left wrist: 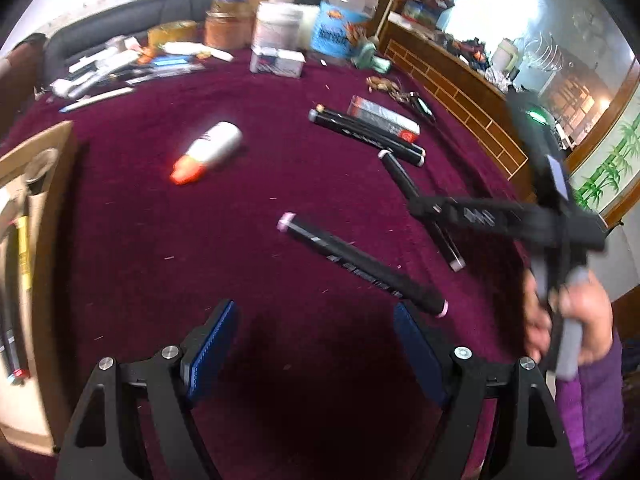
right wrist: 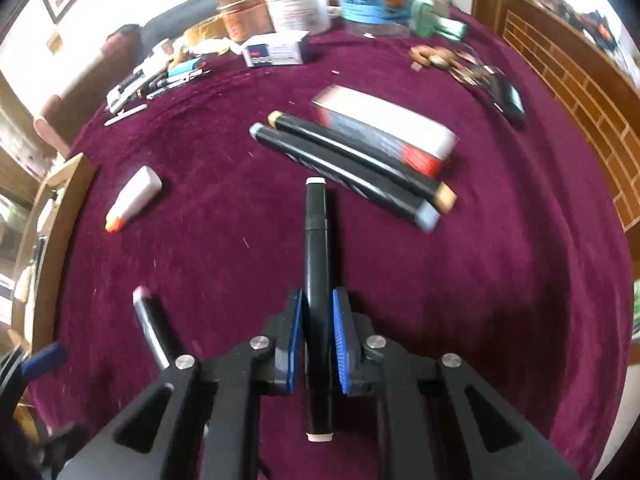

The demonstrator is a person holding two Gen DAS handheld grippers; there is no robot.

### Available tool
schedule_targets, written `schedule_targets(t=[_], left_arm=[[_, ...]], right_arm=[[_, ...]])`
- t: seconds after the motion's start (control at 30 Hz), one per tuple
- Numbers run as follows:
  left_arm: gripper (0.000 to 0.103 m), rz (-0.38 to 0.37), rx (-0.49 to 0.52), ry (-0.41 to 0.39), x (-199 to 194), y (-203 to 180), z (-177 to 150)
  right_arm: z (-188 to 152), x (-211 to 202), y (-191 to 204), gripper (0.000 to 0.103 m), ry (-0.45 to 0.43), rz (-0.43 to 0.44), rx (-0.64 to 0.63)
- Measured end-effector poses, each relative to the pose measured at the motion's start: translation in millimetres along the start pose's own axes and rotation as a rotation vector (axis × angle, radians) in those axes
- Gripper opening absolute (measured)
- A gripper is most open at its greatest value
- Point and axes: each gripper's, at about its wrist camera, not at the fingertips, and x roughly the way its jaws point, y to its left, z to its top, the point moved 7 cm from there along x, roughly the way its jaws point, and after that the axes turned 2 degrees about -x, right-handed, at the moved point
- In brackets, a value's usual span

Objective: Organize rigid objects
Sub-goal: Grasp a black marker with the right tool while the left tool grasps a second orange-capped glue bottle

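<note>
My right gripper (right wrist: 318,304) is shut on a black marker with white caps (right wrist: 316,248), which runs lengthwise between the blue pads. In the left wrist view the right gripper (left wrist: 424,204) holds that white-capped marker (left wrist: 400,172) over the maroon cloth. My left gripper (left wrist: 316,344) stands open with nothing between its fingers. A pink-capped black marker (left wrist: 360,266) lies just beyond its right finger. This pink-capped marker (right wrist: 150,320) also shows at the lower left of the right wrist view. Two more black markers (right wrist: 344,164) lie side by side against a red, white and black box (right wrist: 384,128).
A white bottle with an orange cap (left wrist: 208,152) lies on the cloth at mid left. A cardboard box (left wrist: 40,184) holding pens stands at the left edge. Jars, tins and loose pens (left wrist: 120,68) crowd the far side. A wooden screen (left wrist: 460,92) borders the right.
</note>
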Motion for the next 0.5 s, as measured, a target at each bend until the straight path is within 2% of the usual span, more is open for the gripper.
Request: schedule_targets(t=[0.1, 0.17, 0.23, 0.27, 0.37, 0.5], left_arm=[[0.083, 0.002, -0.044, 0.007, 9, 4, 12], [0.083, 0.017, -0.059, -0.041, 4, 15, 30], [0.083, 0.088, -0.025, -0.119, -2, 34, 63], [0.083, 0.112, -0.015, -0.133, 0, 41, 73], [0.083, 0.167, 0.053, -0.091, 21, 63, 105], [0.083, 0.201, 0.121, -0.036, 51, 72, 112]], right_arm=[[-9, -4, -4, 0.014, -0.019, 0.025, -0.001], [-13, -6, -7, 0.014, -0.041, 0.047, -0.001], [-14, -5, -6, 0.014, -0.058, 0.057, 0.005], [-15, -6, -7, 0.014, -0.069, 0.059, 0.010], [-17, -8, -6, 0.014, -0.102, 0.063, 0.010], [-16, -8, -8, 0.014, -0.125, 0.090, 0.029]])
